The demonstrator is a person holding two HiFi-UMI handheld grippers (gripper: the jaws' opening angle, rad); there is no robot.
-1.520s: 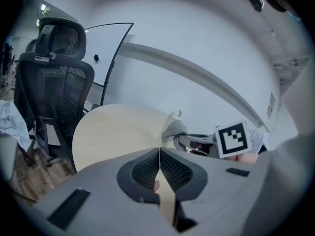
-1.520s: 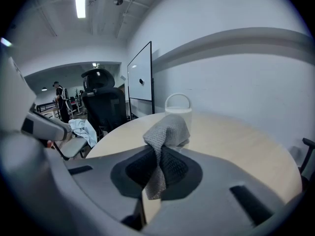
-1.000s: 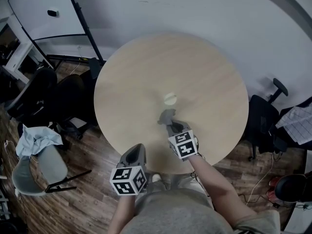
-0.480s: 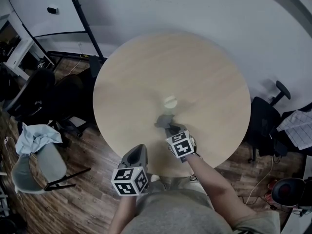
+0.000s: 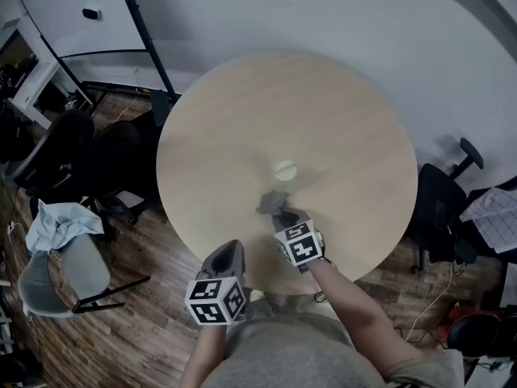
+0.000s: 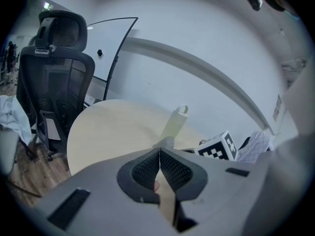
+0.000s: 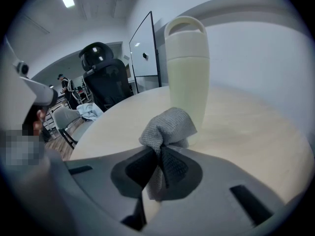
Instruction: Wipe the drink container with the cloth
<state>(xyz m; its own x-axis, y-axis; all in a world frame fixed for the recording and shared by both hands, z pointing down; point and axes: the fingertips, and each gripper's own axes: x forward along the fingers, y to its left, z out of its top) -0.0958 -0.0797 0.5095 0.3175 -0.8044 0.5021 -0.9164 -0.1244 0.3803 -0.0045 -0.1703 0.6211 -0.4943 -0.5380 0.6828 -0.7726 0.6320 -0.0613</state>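
One drink container (image 5: 284,169), one cloth (image 5: 273,200), one table (image 5: 242,120), two grippers (image 5: 230,247) (image 5: 280,213)

Cloth (image 5: 273,201) a touch farther left.

Cloth (image 7: 167,127) partly hides the foot of the drink container (image 7: 186,68).

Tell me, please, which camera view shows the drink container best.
The right gripper view: the drink container stands close and upright, lid loop clear, just behind the cloth. The head view shows the drink container only as a small pale disc. The left gripper view shows it small and distant.
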